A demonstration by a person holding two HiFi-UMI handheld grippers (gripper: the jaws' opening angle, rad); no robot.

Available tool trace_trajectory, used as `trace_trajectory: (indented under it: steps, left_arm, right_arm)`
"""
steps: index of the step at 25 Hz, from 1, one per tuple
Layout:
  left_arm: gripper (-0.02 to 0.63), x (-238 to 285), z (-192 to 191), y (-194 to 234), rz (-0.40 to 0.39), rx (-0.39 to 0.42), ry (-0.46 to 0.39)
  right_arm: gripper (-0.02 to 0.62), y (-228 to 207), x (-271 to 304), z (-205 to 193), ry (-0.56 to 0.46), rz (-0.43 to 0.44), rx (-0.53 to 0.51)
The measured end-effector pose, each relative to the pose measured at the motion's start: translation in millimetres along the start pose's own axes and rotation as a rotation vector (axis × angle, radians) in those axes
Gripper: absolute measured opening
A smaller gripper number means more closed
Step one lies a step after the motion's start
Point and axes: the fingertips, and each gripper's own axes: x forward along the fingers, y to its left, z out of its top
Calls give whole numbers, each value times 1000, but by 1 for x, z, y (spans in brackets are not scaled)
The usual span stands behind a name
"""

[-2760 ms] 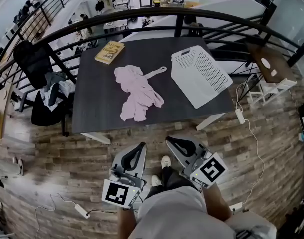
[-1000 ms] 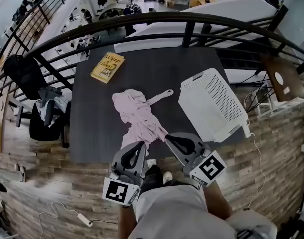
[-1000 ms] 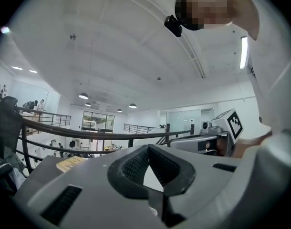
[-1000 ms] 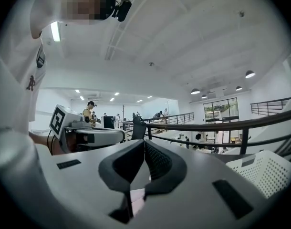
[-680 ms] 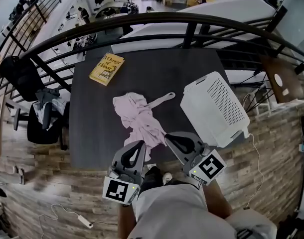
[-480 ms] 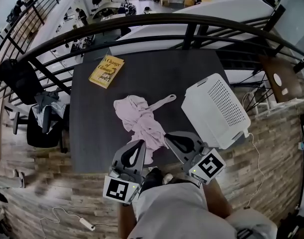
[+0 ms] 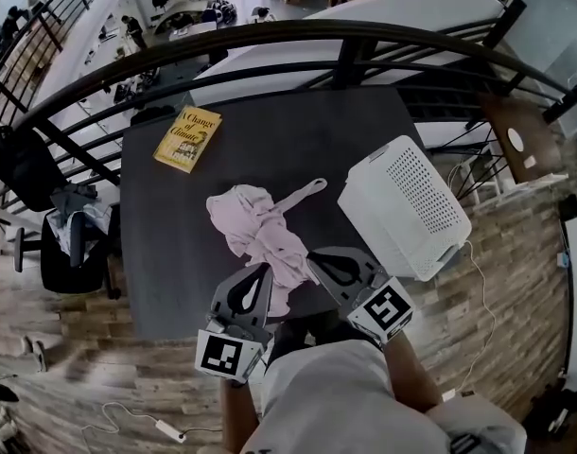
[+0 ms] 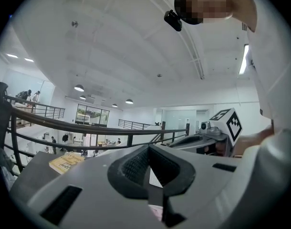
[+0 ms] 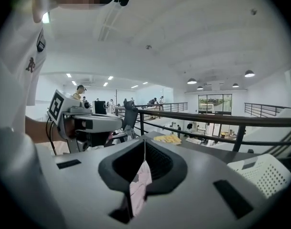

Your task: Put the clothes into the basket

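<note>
Pink clothes (image 7: 260,235) lie crumpled on the dark table (image 7: 166,225), left of the white basket (image 7: 407,206). Both jaws closed and empty, the left hand-held gripper (image 7: 262,272) and right hand-held gripper (image 7: 314,257) now reach over the table's near edge; earlier they hung above the floor.

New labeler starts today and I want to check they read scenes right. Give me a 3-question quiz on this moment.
1. True or false: the pink garment already lies inside the white basket.
2. What lies near the far left corner of the table? A) yellow book B) mug C) laptop
3. Fill in: in the head view, the white basket sits to the ____ of the pink garment.
Key: 1 false, it lies on the table; 2 A; 3 right.
</note>
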Motion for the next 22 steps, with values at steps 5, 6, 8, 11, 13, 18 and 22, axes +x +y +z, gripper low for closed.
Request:
trace_trajectory:
  steps: [5,6,8,11,13,18,22]
  left_arm:
    - [3,9,-11,11,11,5,-4]
    - [3,11,-14,12,16,-7,10]
    - [3,14,-20,13,26,-24,32]
    - [3,19,-27,18,40,-13,23]
    - [3,23,-32,21,51,-17,29]
    - [3,31,-44,21,57,-40,57]
    - [3,38,-53,21,60,-60,73]
  right_arm:
    - [17,-6,15,-21,76,29,-12]
    - [17,-8,17,-24,80,35,-15]
    - [18,-11,20,-30,94,47,-24]
    - [18,-16,26,-39,123,64,-40]
    - [18,-19,31,-46,144,77,-47]
    - [53,-23,38,-69,208,110,-55]
    - [89,-26,44,-91,258,137,-53]
